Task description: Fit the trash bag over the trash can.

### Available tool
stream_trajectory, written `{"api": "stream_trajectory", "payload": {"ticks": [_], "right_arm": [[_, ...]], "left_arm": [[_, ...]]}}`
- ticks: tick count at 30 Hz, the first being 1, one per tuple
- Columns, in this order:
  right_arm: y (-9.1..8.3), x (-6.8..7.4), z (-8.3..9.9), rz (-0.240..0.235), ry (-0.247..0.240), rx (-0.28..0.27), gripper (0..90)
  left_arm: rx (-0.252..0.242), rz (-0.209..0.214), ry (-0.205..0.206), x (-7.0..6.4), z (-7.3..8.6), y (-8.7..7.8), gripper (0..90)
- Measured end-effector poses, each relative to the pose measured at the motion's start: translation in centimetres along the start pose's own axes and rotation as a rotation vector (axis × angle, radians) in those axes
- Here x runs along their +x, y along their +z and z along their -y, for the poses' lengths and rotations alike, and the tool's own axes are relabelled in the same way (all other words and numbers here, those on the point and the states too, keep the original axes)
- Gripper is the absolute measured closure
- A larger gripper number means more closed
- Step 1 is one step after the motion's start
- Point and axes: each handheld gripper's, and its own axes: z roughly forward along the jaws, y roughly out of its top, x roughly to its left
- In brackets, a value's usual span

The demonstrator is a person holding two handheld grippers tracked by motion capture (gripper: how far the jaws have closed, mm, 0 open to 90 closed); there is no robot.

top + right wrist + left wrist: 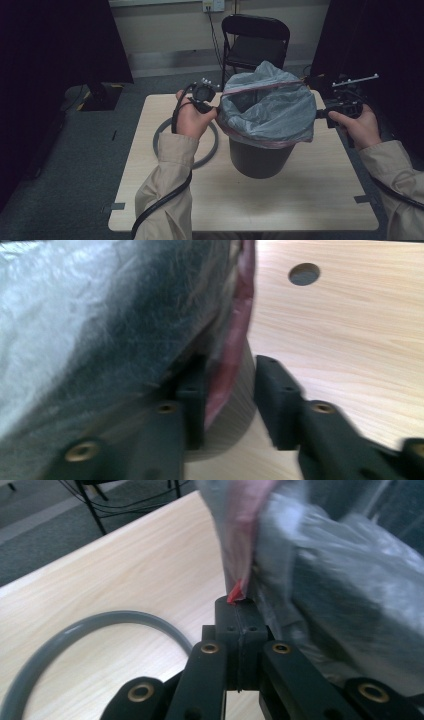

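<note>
Left hand-held gripper [239, 611] clamped on bag [270, 107] hem; right hand-held gripper [230, 400] apart, straddling hem. No legible writing.

The bin liner [272, 107] is thin crinkly grey plastic film with a slight sheen and a reddish drawstring band [235, 347], the bin [260, 160] under it looks like dark matt plastic, the table [280, 200] is pale smooth wood-grain laminate, and the grey ring [80, 630] looks like smooth rubbery plastic.
</note>
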Motion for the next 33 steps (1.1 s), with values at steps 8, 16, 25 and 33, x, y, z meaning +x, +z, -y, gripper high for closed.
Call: {"api": "stream_trajectory", "payload": {"ticks": [8,16,25,33], "right_arm": [[0.1,0.6,-0.9,0.033,-0.091,0.027,88.5],[0.8,0.6,-1.2,0.040,-0.122,0.066,90.0],[2.4,-0.3,-1.4,0.088,-0.105,-0.007,90.0],[3.1,-0.9,-1.3,0.088,-0.114,0.006,90.0]], "left_arm": [[-0.059,-0.057,0.017,1.5,-1.7,-0.7,62.2],[-0.032,-0.057,-0.022,2.2,-2.5,1.6,89.4],[-0.028,0.040,-0.068,2.4,-2.2,4.7,90.0],[-0.058,0.045,-0.057,2.3,-1.3,3.9,90.0]]}}
